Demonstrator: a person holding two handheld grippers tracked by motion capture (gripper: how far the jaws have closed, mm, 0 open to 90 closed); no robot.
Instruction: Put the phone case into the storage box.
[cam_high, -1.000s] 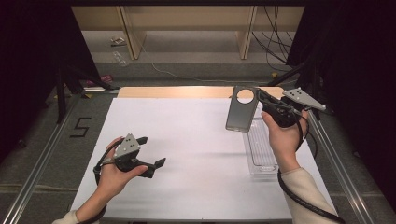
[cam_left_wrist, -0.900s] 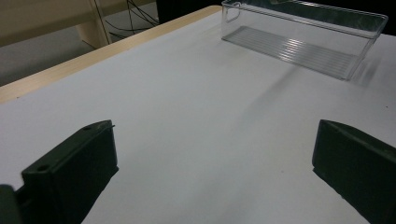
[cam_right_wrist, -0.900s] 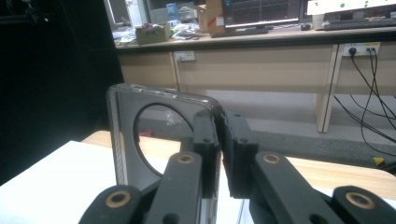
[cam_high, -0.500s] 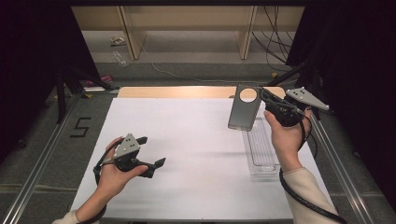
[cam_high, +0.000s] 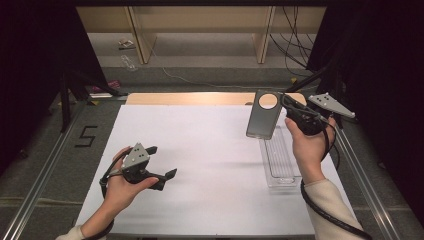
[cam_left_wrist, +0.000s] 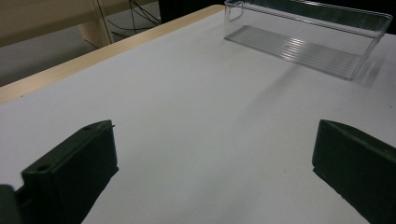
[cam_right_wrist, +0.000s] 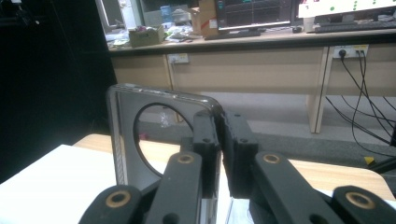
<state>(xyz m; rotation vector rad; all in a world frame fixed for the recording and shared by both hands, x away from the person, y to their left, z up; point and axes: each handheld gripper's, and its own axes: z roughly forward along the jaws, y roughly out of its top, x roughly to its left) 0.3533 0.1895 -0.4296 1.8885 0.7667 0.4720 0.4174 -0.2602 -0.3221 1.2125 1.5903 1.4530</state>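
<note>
1. Your right gripper (cam_high: 286, 111) is up above the desk's far right corner, jaws pinched tight on the edge of a grey phone case (cam_high: 263, 114) with a round cut-out.
2. In the right gripper view, the phone case (cam_right_wrist: 161, 135) stands upright, its right edge squeezed between the 2 black jaws and the round hole clear to the left of them.
3. The case hangs in the air, tilted slightly, over the far end of the clear plastic tray (cam_high: 280, 159).
4. That tray lies along the desk's (cam_high: 210, 150) right edge, lengthwise, with a ribbed floor.
5. Your left gripper (cam_high: 161, 165) sits low near the desk's near left corner, jaws spread wide with nothing between them.
6. In the left gripper view, the 2 jaws frame bare white desk, with the clear plastic tray (cam_left_wrist: 308, 35) well apart at the top right.
</note>
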